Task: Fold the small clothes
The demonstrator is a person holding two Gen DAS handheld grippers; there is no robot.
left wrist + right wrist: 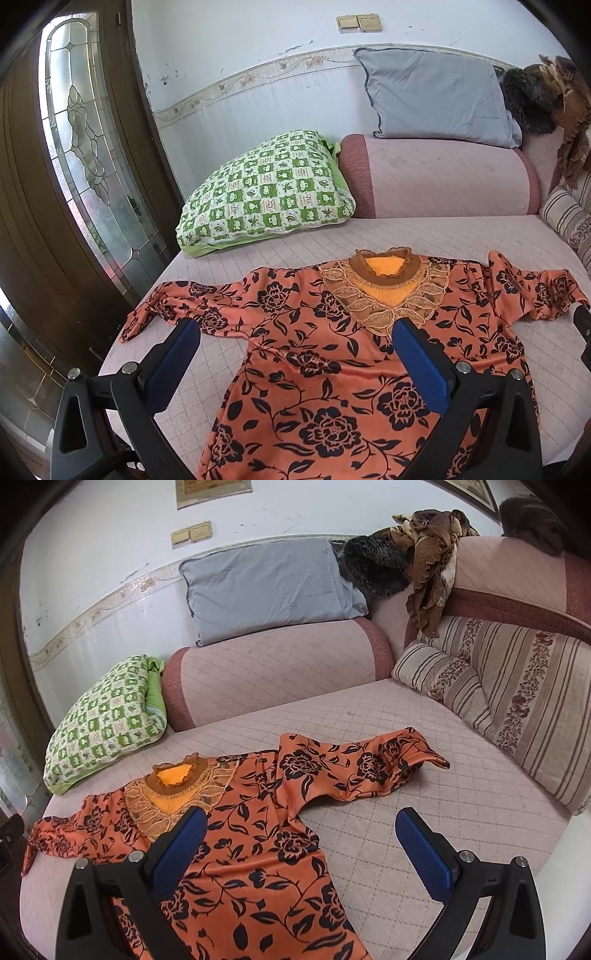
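Note:
An orange top with black flowers (317,354) lies spread flat, front up, on the pink quilted sofa seat (295,236), its lace collar (384,284) pointing to the backrest and both sleeves stretched out. My left gripper (295,328) is open and empty, hovering over the top's left side near the left sleeve (166,306). My right gripper (301,818) is open and empty above the top (258,849), near its right underarm, below the right sleeve (369,764). The tip of the right gripper shows at the right edge of the left wrist view (583,325).
A green checked pillow (266,192) lies at the back left of the seat. A grey pillow (436,96) rests on the pink backrest (436,177). Striped cushions (509,686) line the right side. Brown cloth (428,554) hangs at the corner. A wooden glass door (74,147) stands at left.

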